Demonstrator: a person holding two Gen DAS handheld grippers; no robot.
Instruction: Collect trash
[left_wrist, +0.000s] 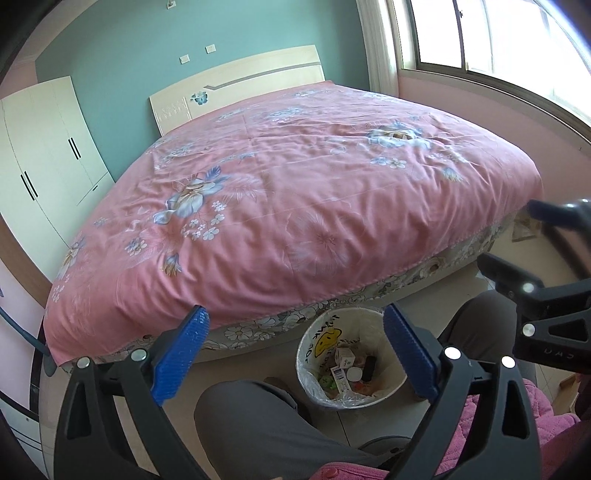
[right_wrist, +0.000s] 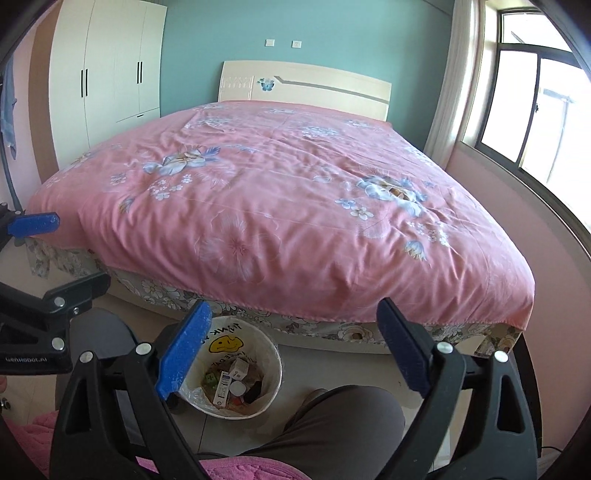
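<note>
Trash (left_wrist: 351, 371) lies in the white bin (left_wrist: 384, 391) on the floor, beside the bed's foot edge. Left tool (left_wrist: 295, 350) and right tool (right_wrist: 293, 349) are both spread and empty. Better to scan the bed (left_wrist: 295, 192) before the next reach.

We are in a home bedroom: a wide bed (right_wrist: 295, 206) under a pink floral cover, a white wardrobe (right_wrist: 107, 70) far left, a window (right_wrist: 532, 110) right.

White round waste bin with yellow smiley print (left_wrist: 321, 343): near rim hidden behind blue ribbed finger pad (left_wrist: 410, 354); contents too small to identify. Pale wooden wardrobe (right_wrist: 107, 74): top cut by frame edge. Person's grey trouser legs (left_wrist: 255, 428): feet hidden.
</note>
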